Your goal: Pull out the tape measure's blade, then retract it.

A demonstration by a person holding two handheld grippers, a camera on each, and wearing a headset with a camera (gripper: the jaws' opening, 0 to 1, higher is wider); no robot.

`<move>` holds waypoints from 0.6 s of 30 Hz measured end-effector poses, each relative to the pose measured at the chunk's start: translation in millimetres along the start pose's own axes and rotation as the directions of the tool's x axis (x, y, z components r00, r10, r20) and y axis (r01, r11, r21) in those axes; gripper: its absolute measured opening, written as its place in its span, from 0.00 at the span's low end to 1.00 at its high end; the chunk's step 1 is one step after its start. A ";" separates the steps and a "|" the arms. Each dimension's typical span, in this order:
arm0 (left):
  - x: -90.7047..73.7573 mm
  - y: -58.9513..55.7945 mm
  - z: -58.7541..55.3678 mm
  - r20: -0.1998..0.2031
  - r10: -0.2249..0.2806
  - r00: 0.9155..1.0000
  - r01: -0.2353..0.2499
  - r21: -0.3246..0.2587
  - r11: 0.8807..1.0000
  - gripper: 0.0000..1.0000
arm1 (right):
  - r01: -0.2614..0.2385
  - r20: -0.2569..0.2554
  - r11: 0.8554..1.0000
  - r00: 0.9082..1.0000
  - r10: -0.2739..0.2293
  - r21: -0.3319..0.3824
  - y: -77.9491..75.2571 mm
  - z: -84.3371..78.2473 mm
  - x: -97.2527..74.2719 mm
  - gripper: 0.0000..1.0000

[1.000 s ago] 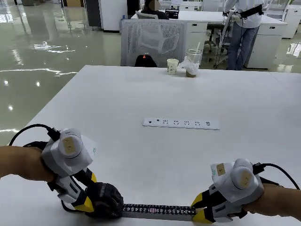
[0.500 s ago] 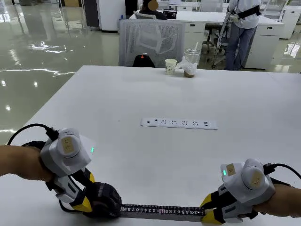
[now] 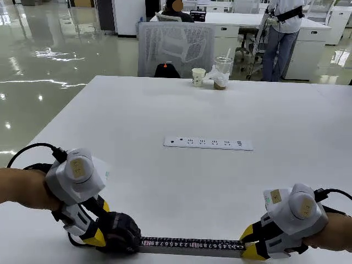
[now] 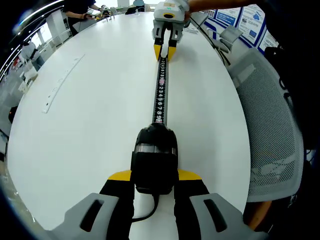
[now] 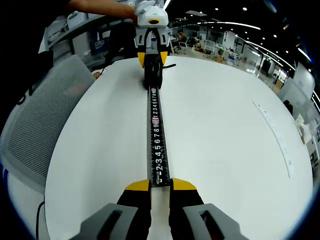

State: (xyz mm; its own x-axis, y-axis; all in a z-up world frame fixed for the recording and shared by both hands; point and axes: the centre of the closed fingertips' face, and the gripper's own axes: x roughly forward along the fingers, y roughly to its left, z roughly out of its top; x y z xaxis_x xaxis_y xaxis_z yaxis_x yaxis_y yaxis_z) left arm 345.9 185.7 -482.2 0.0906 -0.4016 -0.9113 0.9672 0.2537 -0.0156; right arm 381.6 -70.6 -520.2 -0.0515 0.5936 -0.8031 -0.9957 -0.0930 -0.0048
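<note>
A black tape measure case [image 3: 120, 233] [image 4: 154, 157] rests on the white table near its front edge, and my left gripper [image 3: 104, 237] [image 4: 154, 176] is shut on it. Its black blade [image 3: 190, 243] [image 4: 160, 92] [image 5: 156, 137] with white numbers lies flat on the table, drawn out to the right. My right gripper [image 3: 248, 245] [image 5: 160, 184] is shut on the blade's end. The case [image 5: 152, 76] sits at the far end of the blade in the right gripper view, with the left gripper behind it.
A white power strip [image 3: 208, 143] lies mid-table. Cups and a plastic bag [image 3: 214, 75] stand at the far edge. A mesh chair [image 3: 176, 48] is behind the table, another chair [image 4: 270, 115] by the near side. A person [image 3: 280, 33] stands at the far desks.
My right gripper has moved further right along the front edge, drawing more of the blade out of the case. The left gripper and case stay put.
</note>
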 end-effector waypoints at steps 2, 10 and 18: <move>0.0 -0.1 0.1 0.000 0.000 1.000 0.000 -0.001 1.000 0.24 | 0.000 -0.001 1.000 1.000 0.000 0.001 0.0 -1.1 -0.7 0.09; 0.0 -0.2 0.7 -0.002 0.000 1.000 0.000 -0.001 1.000 0.24 | 0.003 -0.009 1.000 1.000 -0.003 0.003 0.3 -6.4 -4.3 0.09; -0.2 0.3 0.8 -0.003 -0.001 1.000 0.001 -0.001 1.000 0.24 | 0.008 -0.010 1.000 1.000 -0.008 0.004 -0.1 -8.8 -7.2 0.09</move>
State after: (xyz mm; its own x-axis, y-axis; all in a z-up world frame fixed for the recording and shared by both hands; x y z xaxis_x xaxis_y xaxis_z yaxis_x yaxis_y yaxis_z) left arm 346.4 185.2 -481.7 0.0892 -0.3993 -0.9125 0.9670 0.2542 -0.0167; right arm 382.8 -81.9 -519.7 -0.0430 0.5862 -0.8091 -0.9963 -0.0854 -0.0089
